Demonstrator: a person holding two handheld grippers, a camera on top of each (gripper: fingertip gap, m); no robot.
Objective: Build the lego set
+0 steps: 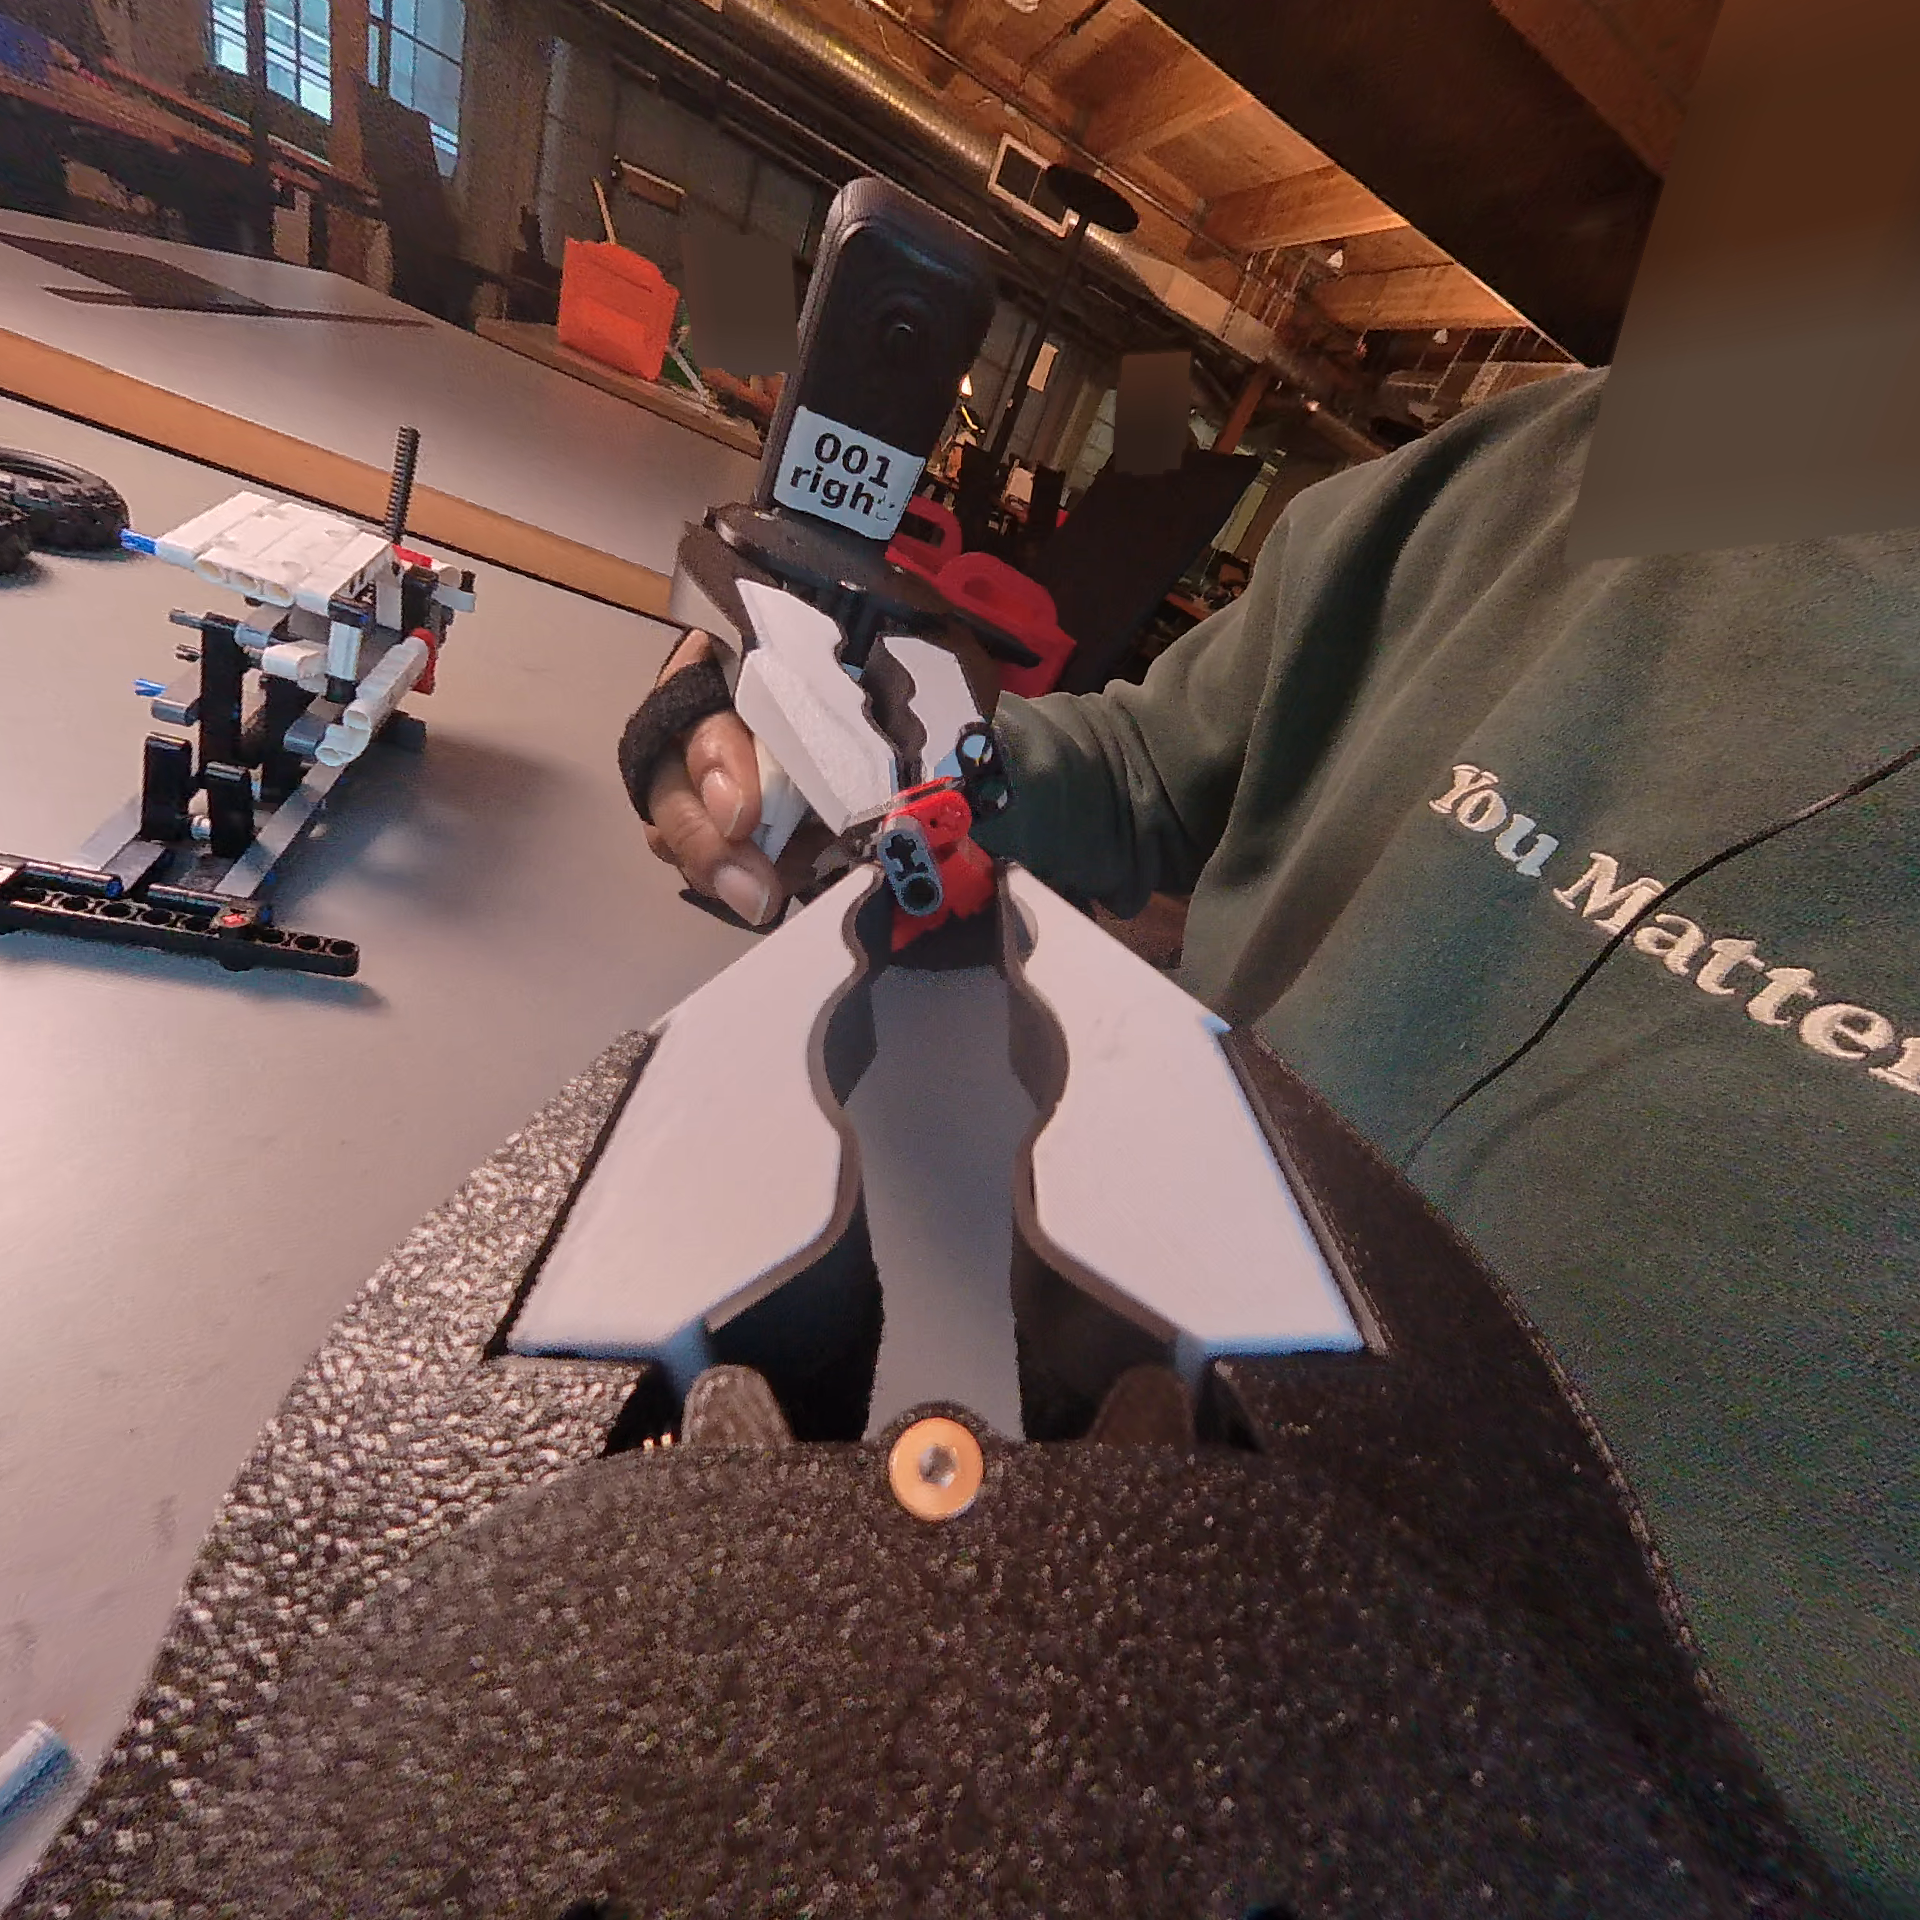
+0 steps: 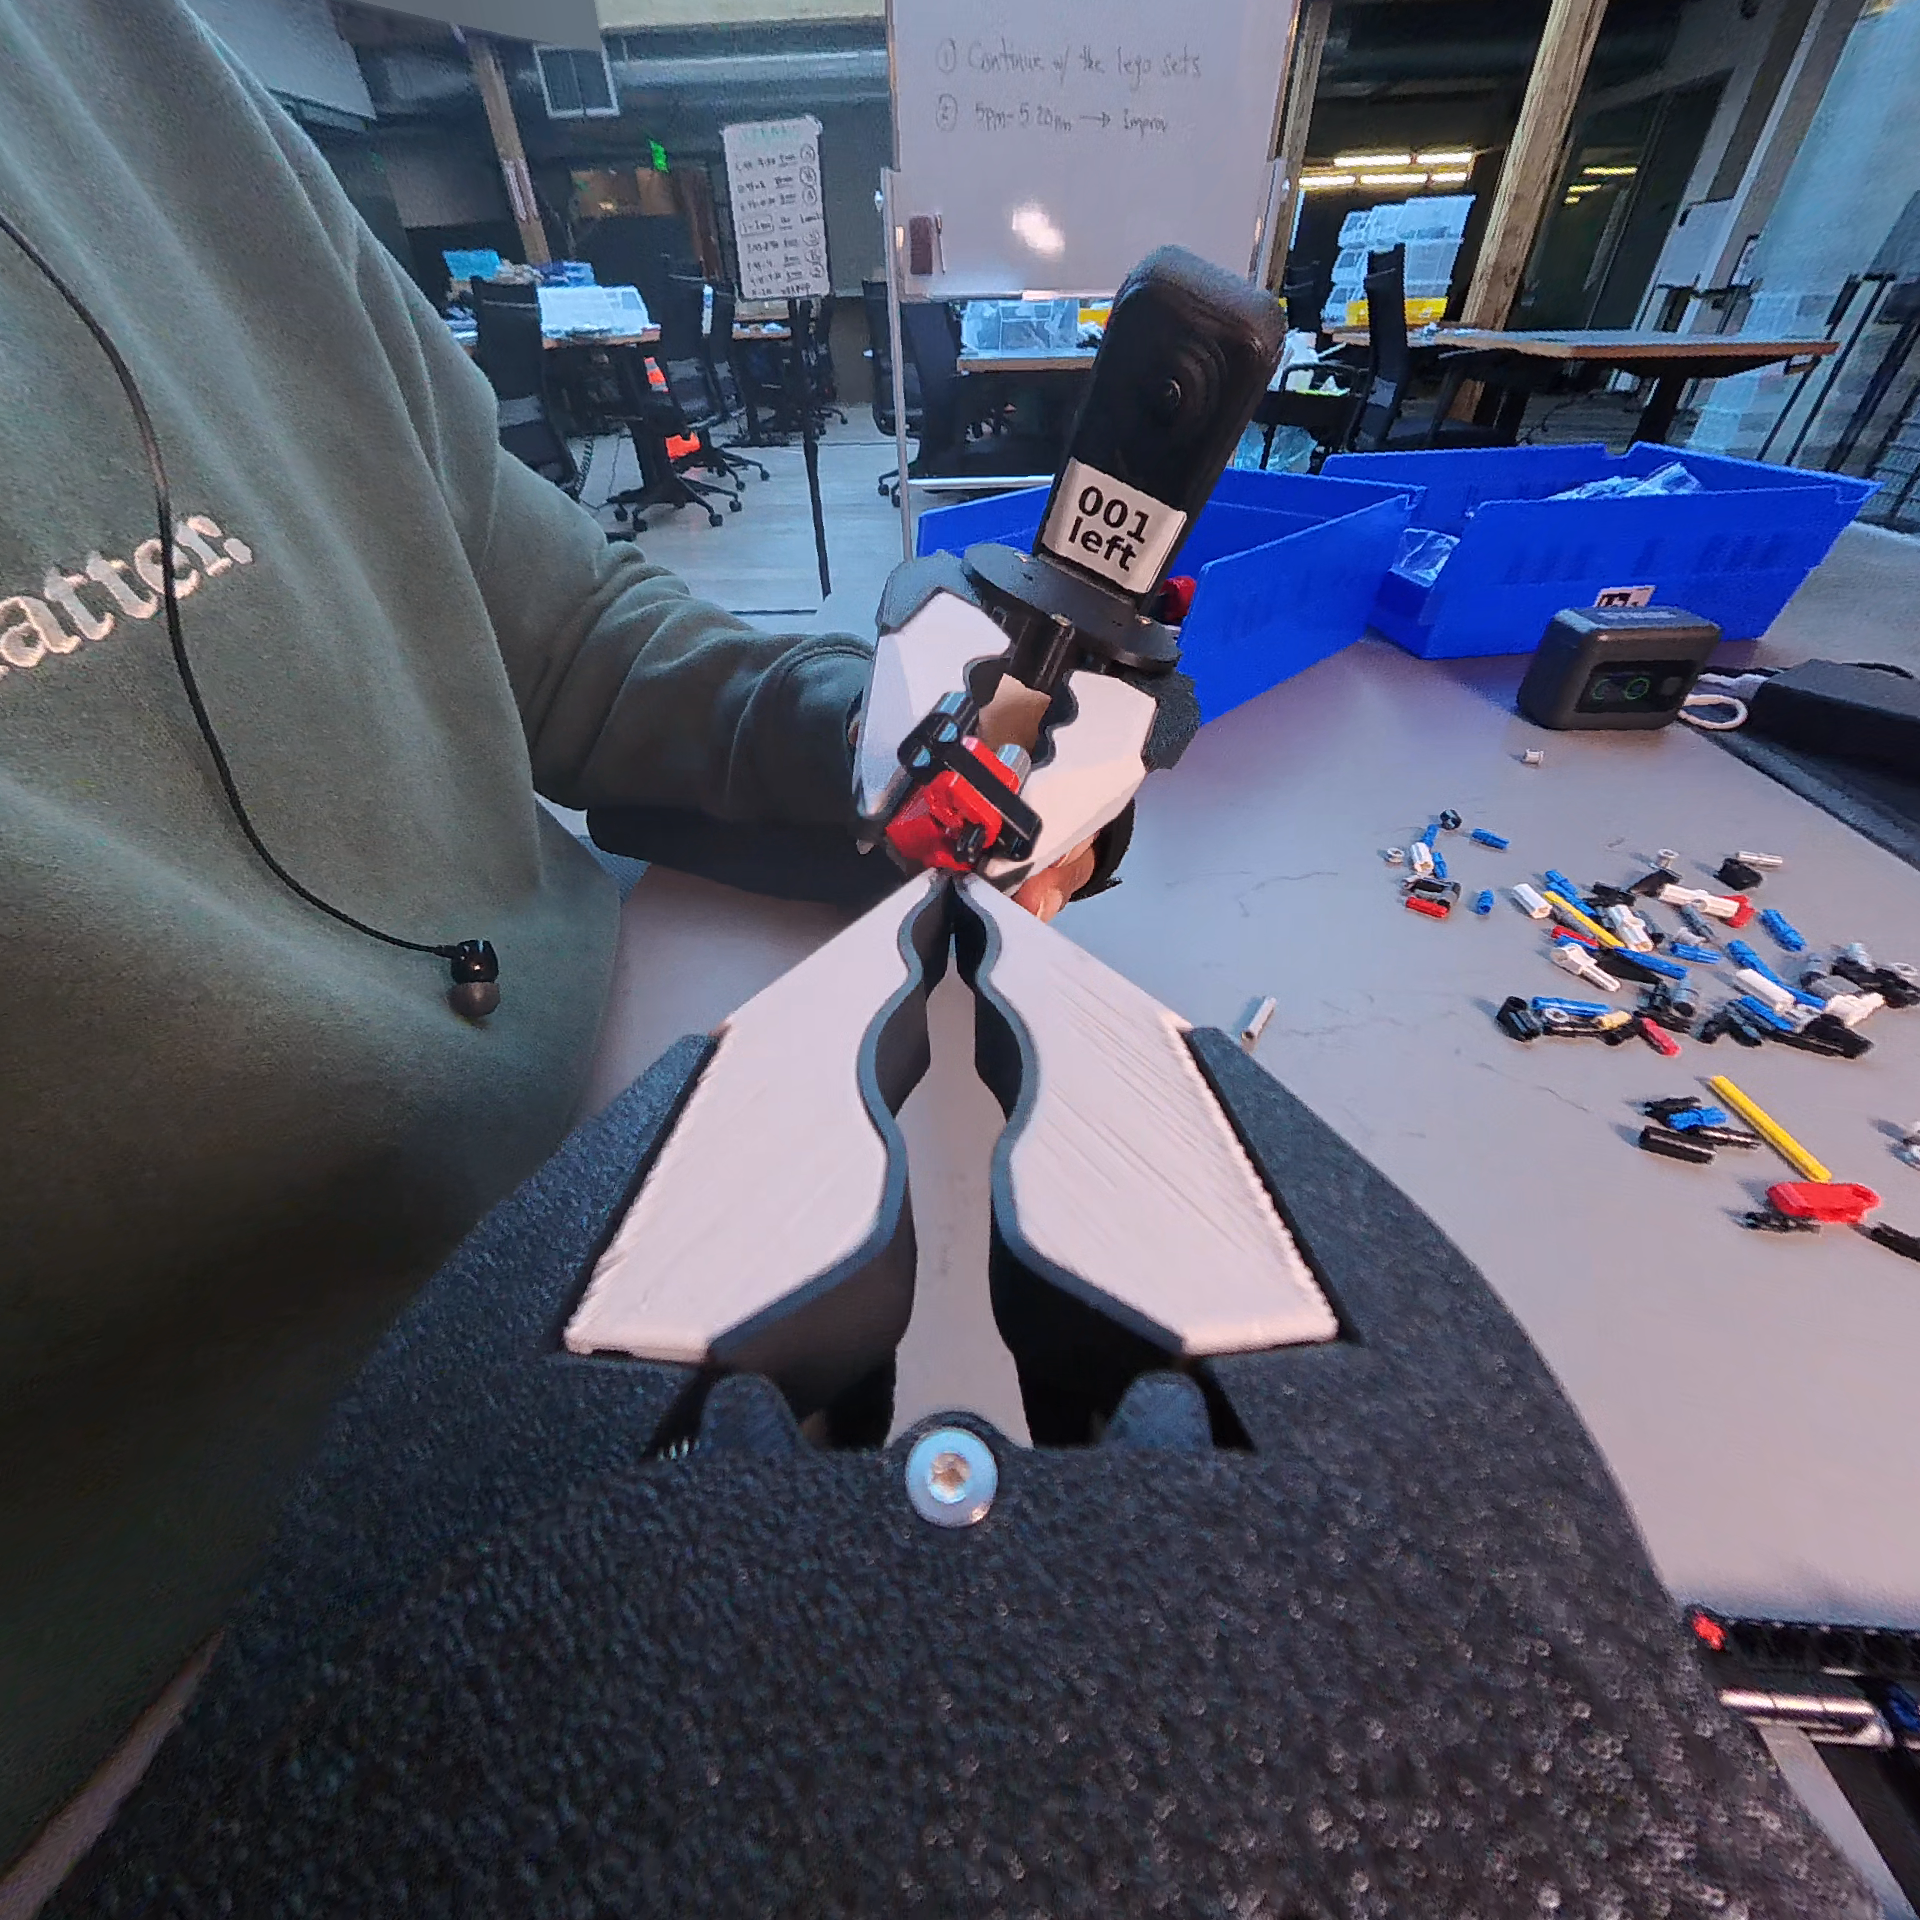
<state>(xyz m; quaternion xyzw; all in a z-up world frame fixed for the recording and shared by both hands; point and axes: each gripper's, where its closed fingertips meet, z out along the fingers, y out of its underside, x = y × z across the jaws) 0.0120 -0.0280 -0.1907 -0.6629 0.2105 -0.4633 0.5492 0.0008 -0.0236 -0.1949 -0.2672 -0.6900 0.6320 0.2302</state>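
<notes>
Two grippers meet in mid-air over one small red and black lego piece (image 1: 928,854), held up in front of the person's chest.

Left gripper (image 1: 928,883) has its jaws closed on the piece's lower end; right gripper (image 2: 951,881) shows jaws almost together at the tips, seemingly pinching the piece's near end, though what they grip is hidden. With so little plastic between the tips, a slight twist or uneven push could, I judge, pop the piece free and drop it onto the grey table (image 2: 1299,935), perhaps among the loose parts (image 2: 1683,956), or split its joined bits. The half-built model (image 1: 281,665) stands well apart on the table, awaiting this piece.
</notes>
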